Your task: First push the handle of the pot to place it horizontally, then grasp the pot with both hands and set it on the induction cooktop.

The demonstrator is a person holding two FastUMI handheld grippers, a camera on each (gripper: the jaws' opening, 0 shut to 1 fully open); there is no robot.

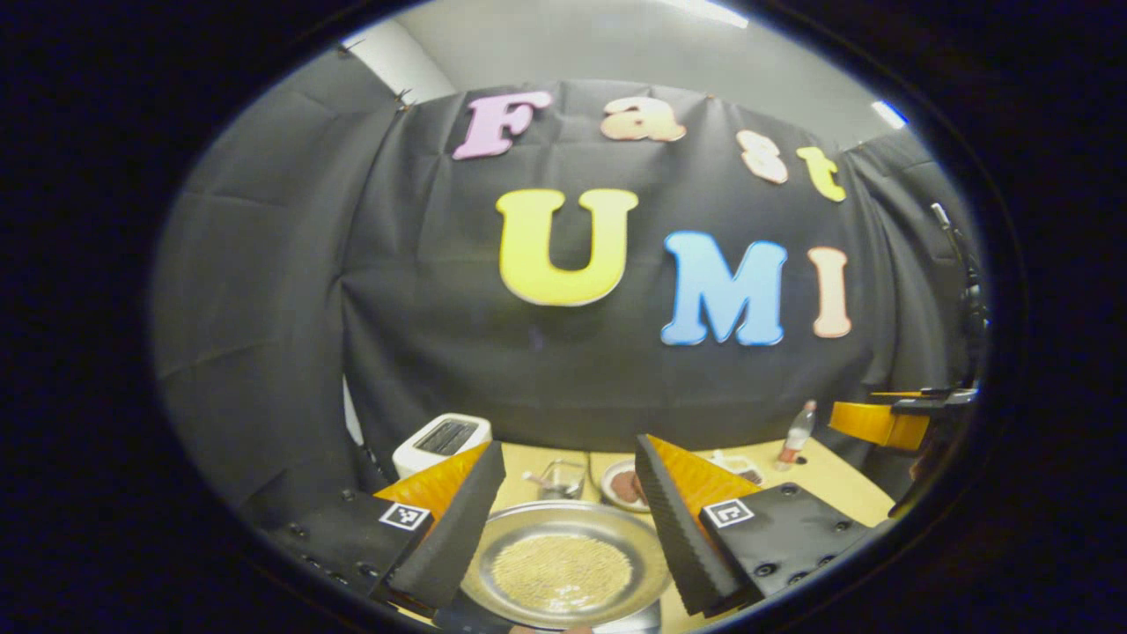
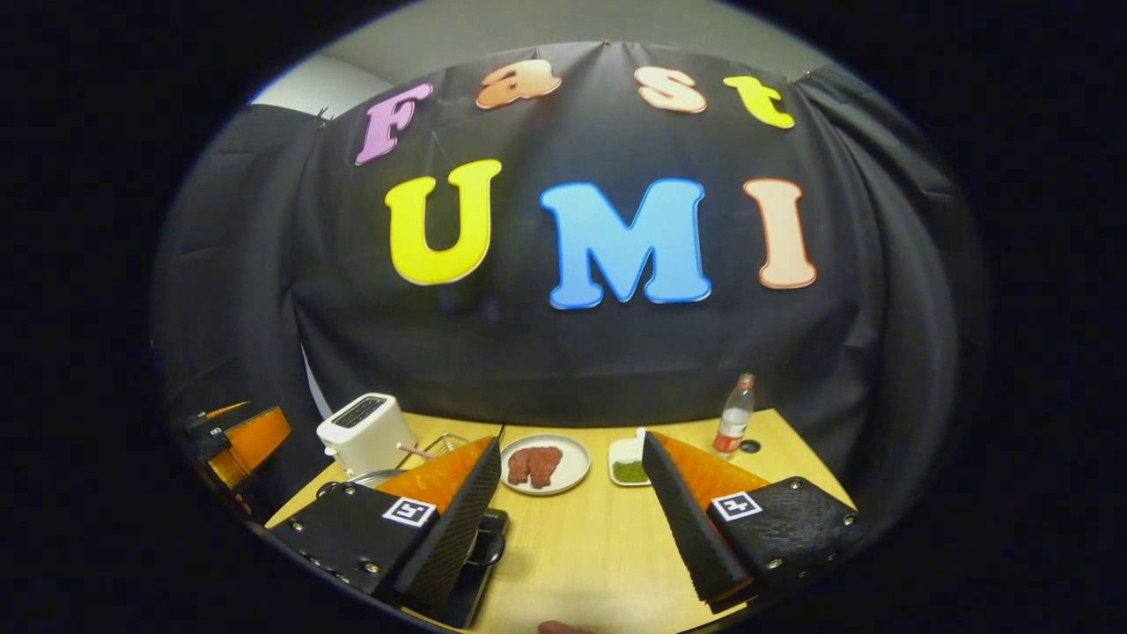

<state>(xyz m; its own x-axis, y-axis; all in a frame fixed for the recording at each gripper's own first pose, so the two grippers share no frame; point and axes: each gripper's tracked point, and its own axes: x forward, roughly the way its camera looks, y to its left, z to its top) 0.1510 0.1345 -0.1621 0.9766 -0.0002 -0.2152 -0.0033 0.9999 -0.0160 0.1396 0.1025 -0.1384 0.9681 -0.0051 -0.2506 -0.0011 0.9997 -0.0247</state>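
Between the fingers of the left gripper (image 1: 568,519), whose jaws stand wide apart and touch nothing, the pot (image 1: 563,563) is seen from above: a round metal vessel with a flat rim and a layer of pale grain across its bottom. It lies below and between the two foam pads, near the front edge of the table (image 1: 828,475). Its handle cannot be made out in either view.

Jaws of the right gripper (image 2: 572,519) are likewise wide apart and empty, over bare wood at the front of the table. Under its left finger lies the black induction cooktop (image 2: 480,563), with a curved black loop on its right side.

Farther back on the table stand a white toaster (image 2: 365,431) at the back left corner, a white plate with reddish meat (image 2: 544,463), a small white dish of green matter (image 2: 629,463) and a clear bottle with a red cap (image 2: 732,416) towards the back right. A glass container (image 1: 561,478) sits just behind the pot.

Black cloth closes the booth behind the table; a grey wall and ceiling lights show above it.

Each gripper body carries a square black-and-white marker; the bottle label is too small to read.
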